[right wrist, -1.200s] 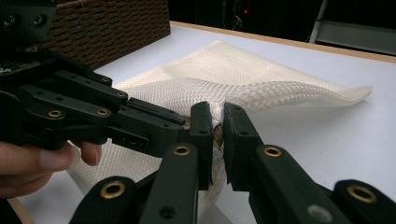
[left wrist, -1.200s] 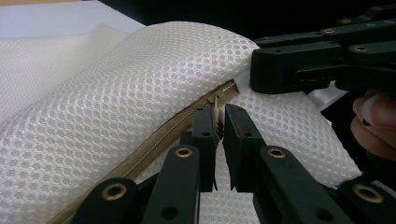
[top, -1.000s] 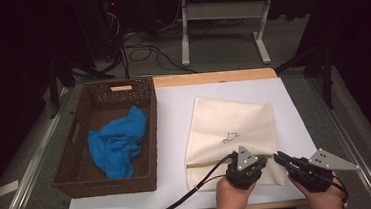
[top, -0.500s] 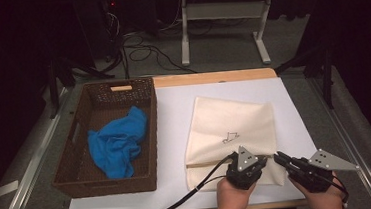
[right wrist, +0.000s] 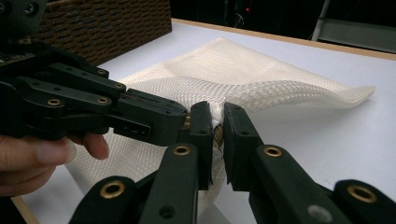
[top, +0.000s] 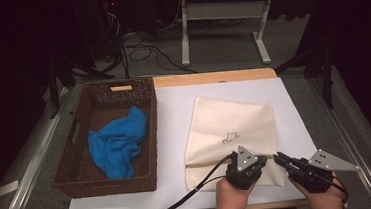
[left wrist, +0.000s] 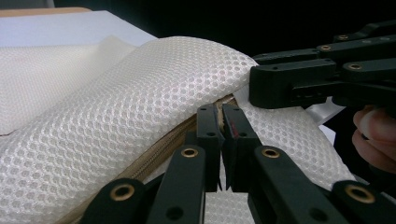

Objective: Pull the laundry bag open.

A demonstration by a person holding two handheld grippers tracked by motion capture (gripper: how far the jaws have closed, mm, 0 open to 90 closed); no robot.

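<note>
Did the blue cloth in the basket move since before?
No. The blue cloth lies in the same spot against the basket wall.

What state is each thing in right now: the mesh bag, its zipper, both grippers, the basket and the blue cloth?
Mesh bag: flat on the table, near edge lifted.
Zipper: looks closed where it shows.
Left gripper: jaws shut on the zipper edge.
Right gripper: jaws shut on the same edge.
Basket: upright, holding the cloth.
Blue cloth: crumpled.
</note>
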